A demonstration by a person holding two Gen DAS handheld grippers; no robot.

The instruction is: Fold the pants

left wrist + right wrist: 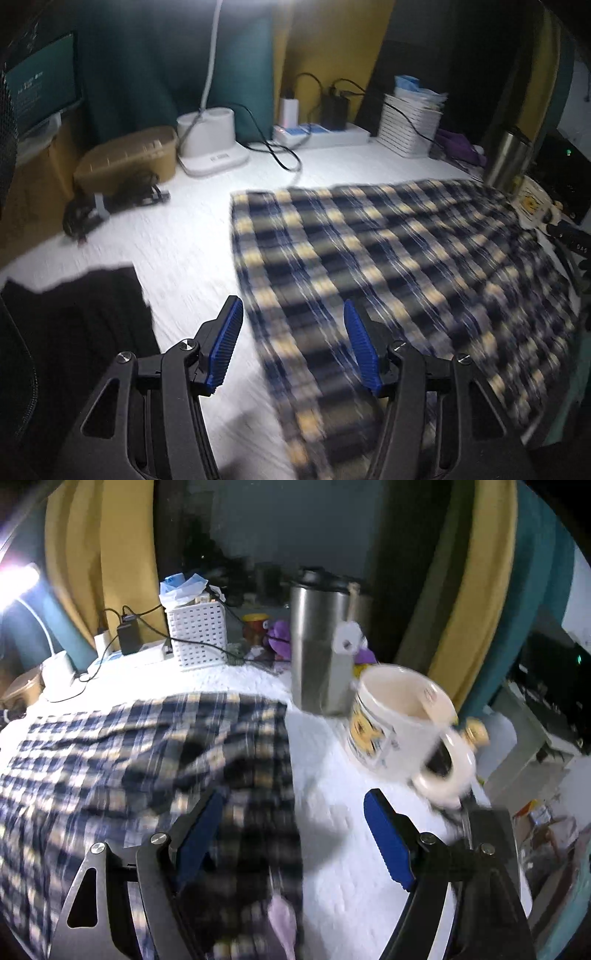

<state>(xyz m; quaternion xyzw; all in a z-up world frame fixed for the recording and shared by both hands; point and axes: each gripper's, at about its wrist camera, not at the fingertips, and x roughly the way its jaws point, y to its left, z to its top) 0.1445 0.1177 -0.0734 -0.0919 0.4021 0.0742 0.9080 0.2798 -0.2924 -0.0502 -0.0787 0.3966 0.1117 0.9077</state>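
Note:
The plaid pants (388,258), navy with yellow checks, lie spread flat on the white table (177,251). My left gripper (291,301) hovers open over their left edge. The cloth passes below the gap and the blue pads (225,343) touch nothing. In the right wrist view the pants (129,757) fill the left half. My right gripper (294,794) stands open above their right edge, half over cloth and half over bare table (332,775). Both views are blurred by motion.
A white mug (399,723) and a steel tumbler (317,642) stand just beyond the right gripper. A dark garment (74,332) lies at the near left. At the back are a lamp base (210,140), brown box (125,155), power strip (321,134) and white basket (195,635).

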